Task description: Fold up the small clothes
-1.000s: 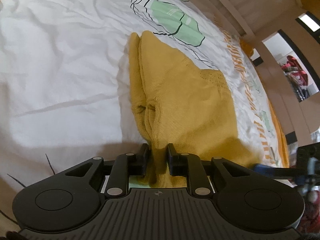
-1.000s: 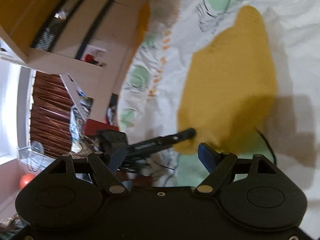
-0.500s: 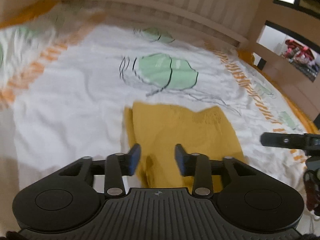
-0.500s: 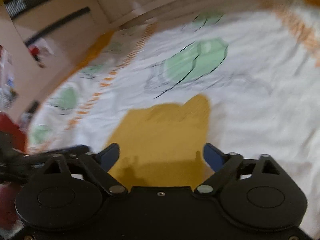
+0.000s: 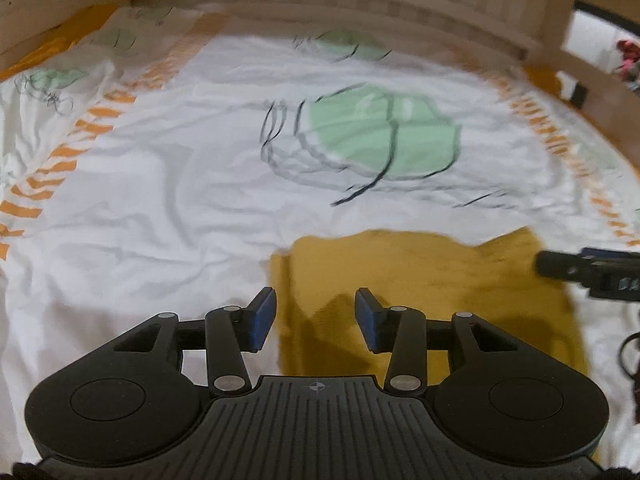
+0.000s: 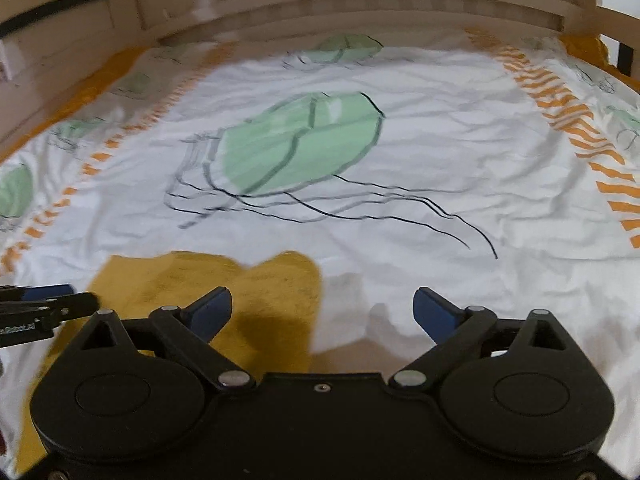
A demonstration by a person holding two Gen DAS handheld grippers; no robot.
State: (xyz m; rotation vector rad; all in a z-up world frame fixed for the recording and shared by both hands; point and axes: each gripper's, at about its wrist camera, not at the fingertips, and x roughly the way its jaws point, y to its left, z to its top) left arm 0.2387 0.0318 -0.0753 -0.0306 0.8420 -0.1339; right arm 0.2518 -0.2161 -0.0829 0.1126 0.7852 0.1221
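A mustard-yellow garment (image 5: 432, 280) lies folded flat on the white bedsheet (image 5: 140, 208). My left gripper (image 5: 315, 320) is open and empty, above the garment's near left part. In the right wrist view the garment (image 6: 248, 280) lies at the lower left. My right gripper (image 6: 322, 312) is wide open and empty, over the garment's right edge and the sheet. Each gripper's finger shows at the side of the other's view.
The sheet has a green jellyfish print (image 6: 296, 148) and orange striped bands (image 6: 576, 120). A wooden slatted bed rail (image 5: 320, 4) runs along the far side. A dark cable (image 5: 628, 352) lies at the right edge.
My left gripper let go of the garment, opened and pulled back and up. My right gripper swung round to face the bed. The garment now lies flat.
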